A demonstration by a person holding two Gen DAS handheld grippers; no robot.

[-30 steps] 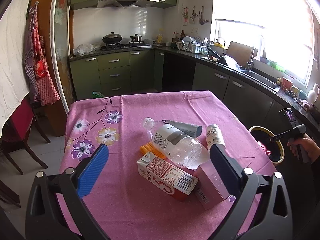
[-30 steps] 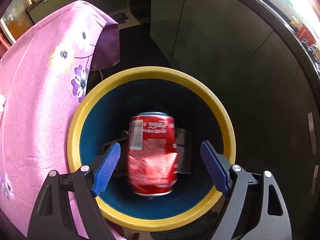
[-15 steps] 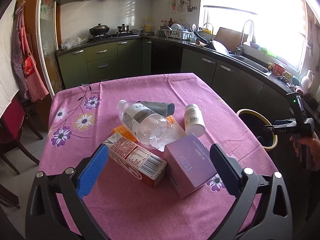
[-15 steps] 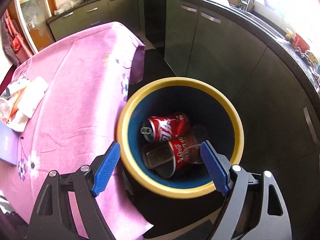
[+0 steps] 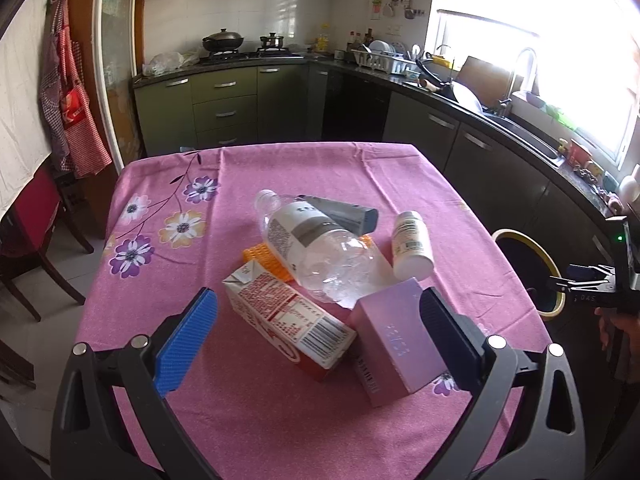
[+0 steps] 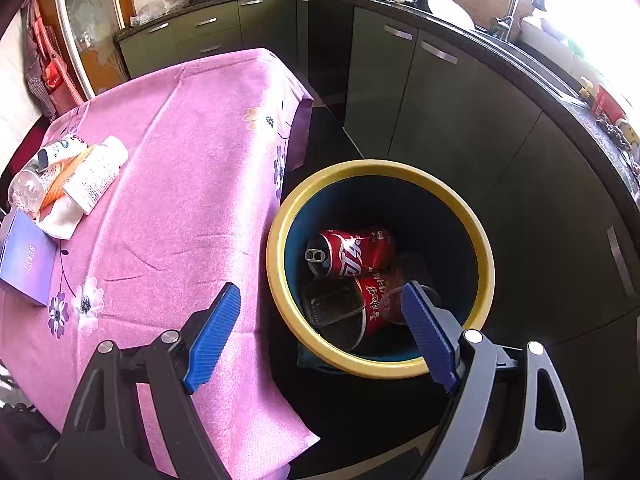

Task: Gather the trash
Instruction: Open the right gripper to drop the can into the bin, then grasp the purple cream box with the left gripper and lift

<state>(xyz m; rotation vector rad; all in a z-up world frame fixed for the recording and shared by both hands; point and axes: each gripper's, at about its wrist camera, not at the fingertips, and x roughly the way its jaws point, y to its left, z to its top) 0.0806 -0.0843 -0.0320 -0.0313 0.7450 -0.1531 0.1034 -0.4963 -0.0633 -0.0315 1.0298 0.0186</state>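
Dropped red can (image 6: 352, 254) now lies in bin (image 6: 280, 280) — both grippers (image 5: 316, 334) (image 6: 320, 330) gape empty.

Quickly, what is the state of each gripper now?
Left gripper: open, holding nothing.
Right gripper: open, holding nothing.

The kitchen had dark green cabinets (image 5: 224, 100) along the back and right of the frame under a black counter (image 5: 452, 96). White tiles (image 5: 240, 12) covered the back wall behind the stove (image 5: 248, 54). Strong daylight poured through the window (image 5: 560, 60) at the upper right above the sink (image 5: 520, 128). A checked apron (image 5: 72, 100) hung at the left, above a pale tiled floor (image 5: 40, 332).
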